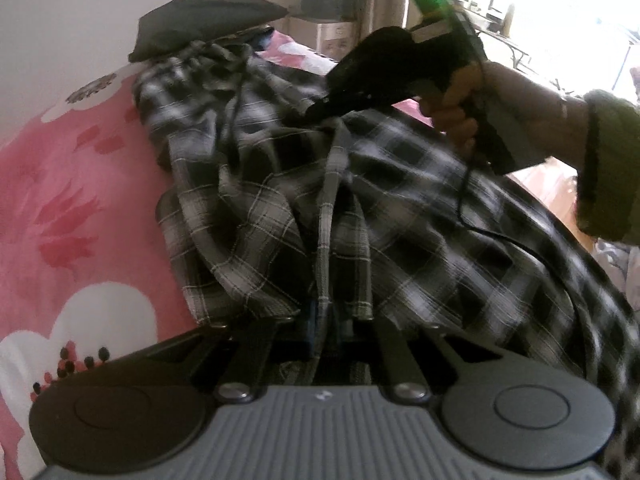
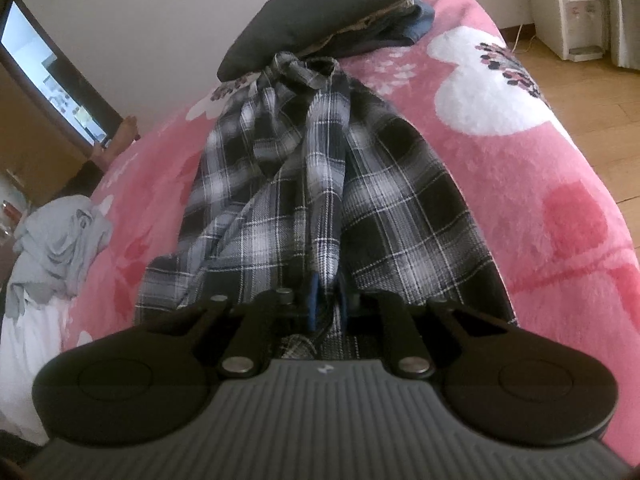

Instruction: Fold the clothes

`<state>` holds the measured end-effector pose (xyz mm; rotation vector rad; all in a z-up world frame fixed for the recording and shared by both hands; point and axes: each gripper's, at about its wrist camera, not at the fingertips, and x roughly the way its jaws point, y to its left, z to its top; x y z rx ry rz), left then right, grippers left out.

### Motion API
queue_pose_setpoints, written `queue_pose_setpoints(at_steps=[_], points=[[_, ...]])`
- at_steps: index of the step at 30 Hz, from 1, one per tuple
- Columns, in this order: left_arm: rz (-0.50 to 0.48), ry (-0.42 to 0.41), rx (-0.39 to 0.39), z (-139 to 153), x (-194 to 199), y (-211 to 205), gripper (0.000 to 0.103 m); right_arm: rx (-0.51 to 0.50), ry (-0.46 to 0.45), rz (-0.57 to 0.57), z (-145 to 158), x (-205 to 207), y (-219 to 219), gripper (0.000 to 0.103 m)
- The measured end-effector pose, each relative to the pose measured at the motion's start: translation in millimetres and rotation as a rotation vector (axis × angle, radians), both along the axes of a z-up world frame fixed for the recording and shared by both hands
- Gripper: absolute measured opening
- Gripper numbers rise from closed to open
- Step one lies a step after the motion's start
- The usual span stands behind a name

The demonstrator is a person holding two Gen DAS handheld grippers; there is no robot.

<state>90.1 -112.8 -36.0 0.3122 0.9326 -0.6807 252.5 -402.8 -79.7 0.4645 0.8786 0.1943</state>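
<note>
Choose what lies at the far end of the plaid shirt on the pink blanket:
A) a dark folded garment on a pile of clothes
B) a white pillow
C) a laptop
A: the dark folded garment tops a pile just beyond the plaid shirt on the pink blanket.

pink floral blanket (image 2: 520, 168), water dispenser (image 2: 568, 12)

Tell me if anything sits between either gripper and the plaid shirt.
Nothing visible does. The left gripper and the right gripper each already pinch a fold of the plaid shirt, which lies on the pink blanket. The stack of folded clothes lies beyond the shirt's far end.
</note>
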Motion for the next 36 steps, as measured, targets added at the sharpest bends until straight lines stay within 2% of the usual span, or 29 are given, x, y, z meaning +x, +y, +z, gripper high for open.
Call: queue_pose_setpoints(at_steps=[2,5,10,22,27,32,36], points=[[-0.019,0.001,-0.001,2,-5,-3,0.003,-0.016,-0.019,0.003,0,0,1,0.010],[-0.042,-0.003,-0.015,8,-13,-7,0.002,-0.034,-0.073,-0.006,7,-5,1,0.000],[-0.040,0.062,-0.107,17,-14,-16,0.002,-0.053,-0.159,-0.035,26,-14,-6,0.000],[-0.108,0.210,-0.317,22,-2,-81,0.001,-0.119,-0.170,-0.091,35,-13,-43,0.000],[-0.117,0.246,-0.322,10,0,-102,0.001,-0.141,-0.161,-0.093,37,-12,-59,0.000],[-0.124,0.271,-0.311,-2,0,-116,0.001,-0.138,-0.109,-0.091,20,-7,-68,0.000],[-0.127,0.288,-0.301,-10,0,-121,0.001,-0.126,-0.115,-0.084,16,-8,-71,0.000]])
